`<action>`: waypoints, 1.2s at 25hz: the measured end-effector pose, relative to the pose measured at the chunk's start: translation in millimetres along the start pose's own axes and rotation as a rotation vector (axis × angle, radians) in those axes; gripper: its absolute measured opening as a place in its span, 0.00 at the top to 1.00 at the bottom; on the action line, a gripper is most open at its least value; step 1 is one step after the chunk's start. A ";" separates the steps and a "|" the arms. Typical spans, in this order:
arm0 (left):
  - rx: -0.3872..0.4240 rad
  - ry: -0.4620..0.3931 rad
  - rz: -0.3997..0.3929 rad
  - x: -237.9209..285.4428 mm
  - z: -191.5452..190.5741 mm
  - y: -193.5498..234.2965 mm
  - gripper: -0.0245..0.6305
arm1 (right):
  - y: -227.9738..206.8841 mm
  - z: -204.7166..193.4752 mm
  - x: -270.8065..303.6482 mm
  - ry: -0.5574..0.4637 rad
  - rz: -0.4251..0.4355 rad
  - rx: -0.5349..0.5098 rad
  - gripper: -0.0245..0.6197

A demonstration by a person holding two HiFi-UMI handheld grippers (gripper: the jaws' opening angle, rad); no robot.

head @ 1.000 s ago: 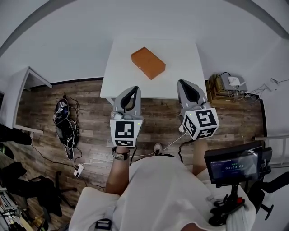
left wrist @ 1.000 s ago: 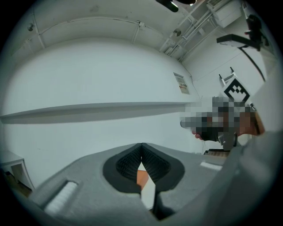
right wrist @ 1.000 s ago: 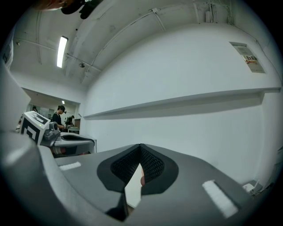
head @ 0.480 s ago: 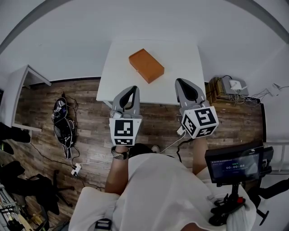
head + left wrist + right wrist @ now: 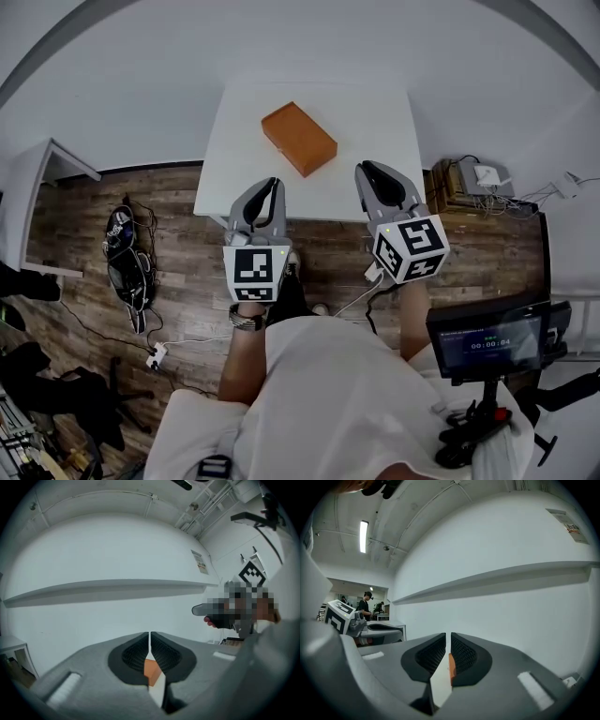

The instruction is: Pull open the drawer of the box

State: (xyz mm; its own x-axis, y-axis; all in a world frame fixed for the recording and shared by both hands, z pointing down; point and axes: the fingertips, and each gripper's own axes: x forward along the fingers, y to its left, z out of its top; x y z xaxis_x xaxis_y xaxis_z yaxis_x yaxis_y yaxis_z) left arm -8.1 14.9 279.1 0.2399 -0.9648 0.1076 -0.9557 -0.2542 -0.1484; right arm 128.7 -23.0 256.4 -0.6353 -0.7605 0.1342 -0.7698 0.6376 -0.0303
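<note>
box (image 5: 298, 138) upper centre on surface (image 5: 375, 131), drawer unopened. left claw (image 5: 270, 185), right claw (image 5: 367, 171) short of it: narrow, empty, just opening. pull remains.

Orange box (image 5: 298, 139), flat, askew, on white table (image 5: 375, 122)

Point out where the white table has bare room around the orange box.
Widest bare patch: between the orange box and the right edge of the white table. Narrower strips lie left of the box and behind it. The near edge is crowded: the left hand-held gripper and right hand-held gripper hang there, jaws just opened slightly, nothing between them.
</note>
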 end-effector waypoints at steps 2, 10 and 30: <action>-0.008 0.003 -0.003 6.0 -3.4 1.9 0.93 | -2.9 -2.4 5.2 0.009 -0.002 -0.002 0.90; -0.030 0.052 -0.040 84.8 -28.9 31.4 0.90 | -38.9 -27.2 81.3 0.086 -0.010 0.032 0.87; -0.069 0.239 -0.083 150.5 -116.1 76.1 0.85 | -65.3 -91.0 170.9 0.268 -0.026 0.091 0.80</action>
State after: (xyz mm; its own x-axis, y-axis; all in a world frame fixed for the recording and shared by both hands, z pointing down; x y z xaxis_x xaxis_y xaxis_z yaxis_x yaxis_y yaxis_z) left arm -64.5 -141.8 398.1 0.2791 -0.8955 0.3467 -0.9456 -0.3191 -0.0629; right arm 76.0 -183.4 371.5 -0.5851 -0.7092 0.3932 -0.7959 0.5952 -0.1107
